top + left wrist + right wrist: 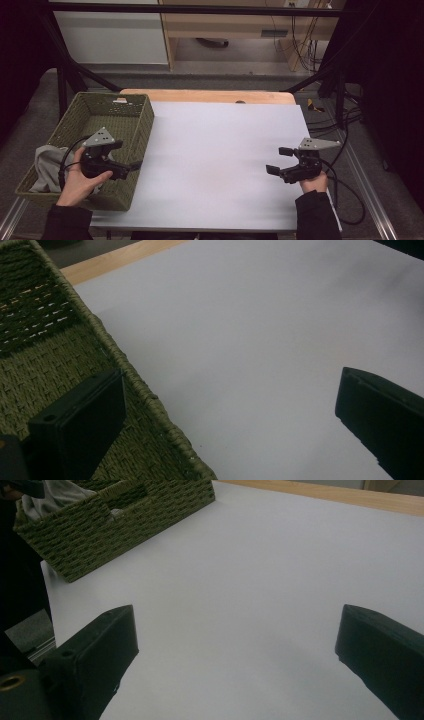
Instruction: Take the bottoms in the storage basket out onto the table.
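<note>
White sheeting [220, 165] covers the table as both grippers, left [131, 161] and right [276, 161], hang wide-jawed and empty, the grey cloth [47, 167] bundled in the near end of the green wicker basket [142, 125], seemingly stowed.

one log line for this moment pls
left hand-held gripper: open, over green woven basket right rim | right hand-held gripper: open, empty, above white table | grey cloth: in basket near end

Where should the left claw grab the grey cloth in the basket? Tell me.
Take the bunched fold of the grey cloth that rises at the basket near corner, coming from above with the open left claw; the woven walls block a side approach.
</note>
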